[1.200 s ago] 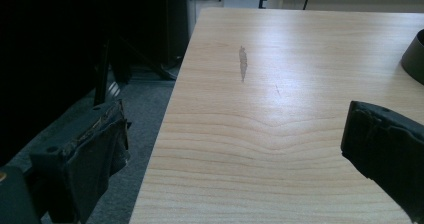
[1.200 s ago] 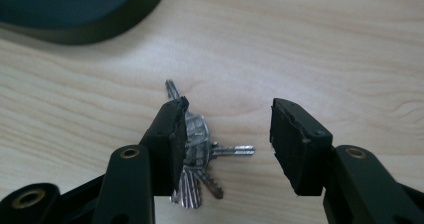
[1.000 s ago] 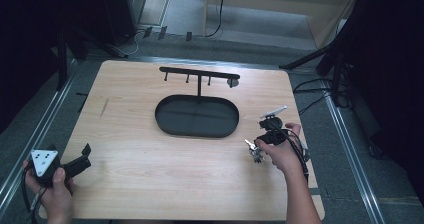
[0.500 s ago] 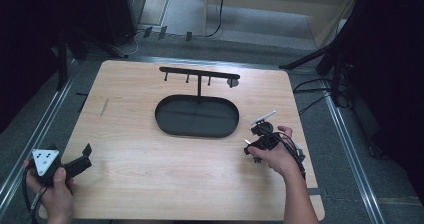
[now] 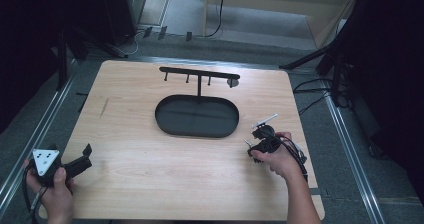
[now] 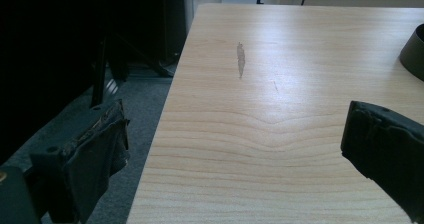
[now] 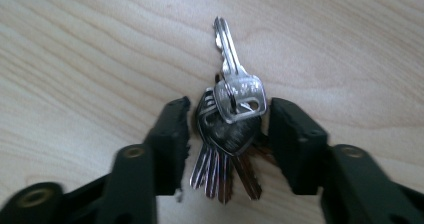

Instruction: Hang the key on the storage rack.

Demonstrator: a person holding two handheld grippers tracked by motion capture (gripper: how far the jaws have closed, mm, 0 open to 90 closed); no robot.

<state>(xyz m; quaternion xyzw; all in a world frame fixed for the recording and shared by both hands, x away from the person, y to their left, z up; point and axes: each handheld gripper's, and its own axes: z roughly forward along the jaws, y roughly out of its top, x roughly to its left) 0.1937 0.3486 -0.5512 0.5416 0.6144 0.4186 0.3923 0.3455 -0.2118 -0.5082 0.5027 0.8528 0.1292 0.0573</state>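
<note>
The bunch of keys (image 7: 229, 134) lies on the wooden counter (image 5: 150, 184) near its right edge. It comprises one silver key with a broad rectangular bow on top, blade pointing away, and several darker keys fanned beneath, joined by a ring. The right gripper (image 7: 227, 129) has just been closing; its fingers (image 7: 172, 134) flank the bunch at both sides, contact uncertain. The left gripper (image 5: 82, 156), at the near left corner, stands released, nothing between its fingers.
</note>
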